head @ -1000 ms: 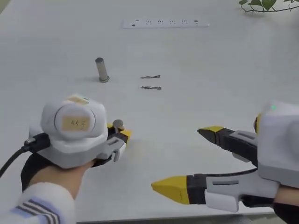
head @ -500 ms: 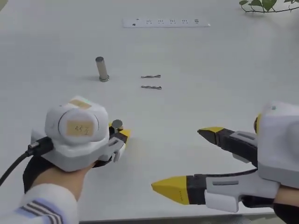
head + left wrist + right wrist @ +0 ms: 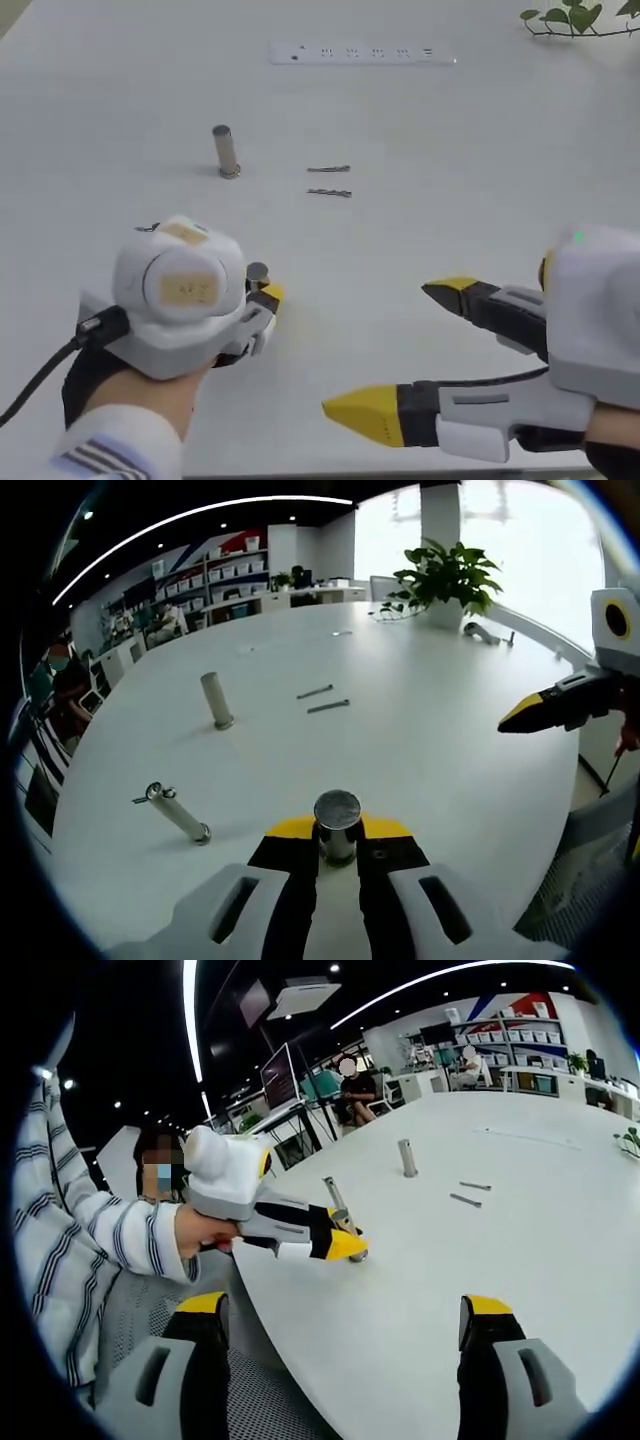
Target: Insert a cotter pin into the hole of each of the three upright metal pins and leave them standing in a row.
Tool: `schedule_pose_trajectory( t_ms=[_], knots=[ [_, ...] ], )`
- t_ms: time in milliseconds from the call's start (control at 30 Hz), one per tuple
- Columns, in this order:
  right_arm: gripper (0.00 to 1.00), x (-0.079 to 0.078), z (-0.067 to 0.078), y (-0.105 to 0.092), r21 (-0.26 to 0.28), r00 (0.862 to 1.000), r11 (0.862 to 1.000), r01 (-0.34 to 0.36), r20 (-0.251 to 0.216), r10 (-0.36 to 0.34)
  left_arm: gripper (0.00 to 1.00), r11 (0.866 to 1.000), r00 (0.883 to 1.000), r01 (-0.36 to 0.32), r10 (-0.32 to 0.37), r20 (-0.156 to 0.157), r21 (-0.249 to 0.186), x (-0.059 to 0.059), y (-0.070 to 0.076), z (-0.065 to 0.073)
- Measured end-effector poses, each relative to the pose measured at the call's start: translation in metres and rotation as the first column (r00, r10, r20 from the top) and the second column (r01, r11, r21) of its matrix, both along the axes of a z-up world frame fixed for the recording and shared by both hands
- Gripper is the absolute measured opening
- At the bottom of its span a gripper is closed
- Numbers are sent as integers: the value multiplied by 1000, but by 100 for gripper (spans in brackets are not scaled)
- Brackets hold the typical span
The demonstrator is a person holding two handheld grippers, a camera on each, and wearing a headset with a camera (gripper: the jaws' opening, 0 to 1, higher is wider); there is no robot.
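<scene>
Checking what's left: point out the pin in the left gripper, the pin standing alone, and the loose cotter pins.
Gripped pin (image 3: 338, 810): left gripper view, its round top.
Standing pin (image 3: 225, 152): head view, mid-shaft.
Loose cotter pins (image 3: 329, 192): head view, nearer one's middle.

Landmark: the far pin (image 3: 224, 151), standing upright on the table (image 3: 470, 170).
Cotter pins: both lie just right of the far pin, the first cotter pin (image 3: 328, 169) behind the second cotter pin (image 3: 329, 192), close together but apart.
Power strip (image 3: 362, 54): behind the far pin, to its right.
Plant (image 3: 580, 17): behind, well off to the right.
Your left gripper (image 3: 265, 292): before the far pin, with the held pin (image 3: 257, 272) between its jaws.
Side pin (image 3: 178, 813): before the far pin, to its left.
Your right gripper (image 3: 380, 348): before it, well to the right.
</scene>
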State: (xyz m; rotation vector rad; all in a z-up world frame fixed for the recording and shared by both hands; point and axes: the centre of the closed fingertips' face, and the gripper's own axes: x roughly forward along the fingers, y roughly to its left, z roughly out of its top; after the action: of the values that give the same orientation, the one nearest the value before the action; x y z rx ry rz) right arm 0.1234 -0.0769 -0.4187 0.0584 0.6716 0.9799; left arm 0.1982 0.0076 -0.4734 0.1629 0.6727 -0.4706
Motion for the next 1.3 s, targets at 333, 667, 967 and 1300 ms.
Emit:
schedule_pose_trajectory(
  t_ms=[333, 667, 967, 1300],
  knots=[
    [94, 4, 3, 2, -10, 1000, 1000, -11, 11, 12, 33, 991, 994, 106, -105, 21, -78, -4, -7, 26],
    [94, 7, 9, 0, -17, 1000, 1000, -11, 25, 11, 57, 937, 939, 321, -296, 172, -140, -24, -5, 77],
    [94, 12, 11, -9, -49, 999, 999, 14, 36, -12, 87, 877, 913, 401, -357, 200, -266, -42, 1, 99],
    [94, 22, 15, -20, -76, 996, 995, 71, 54, -67, 99, 830, 896, 445, -419, 151, -337, -69, 13, 94]
  ],
)
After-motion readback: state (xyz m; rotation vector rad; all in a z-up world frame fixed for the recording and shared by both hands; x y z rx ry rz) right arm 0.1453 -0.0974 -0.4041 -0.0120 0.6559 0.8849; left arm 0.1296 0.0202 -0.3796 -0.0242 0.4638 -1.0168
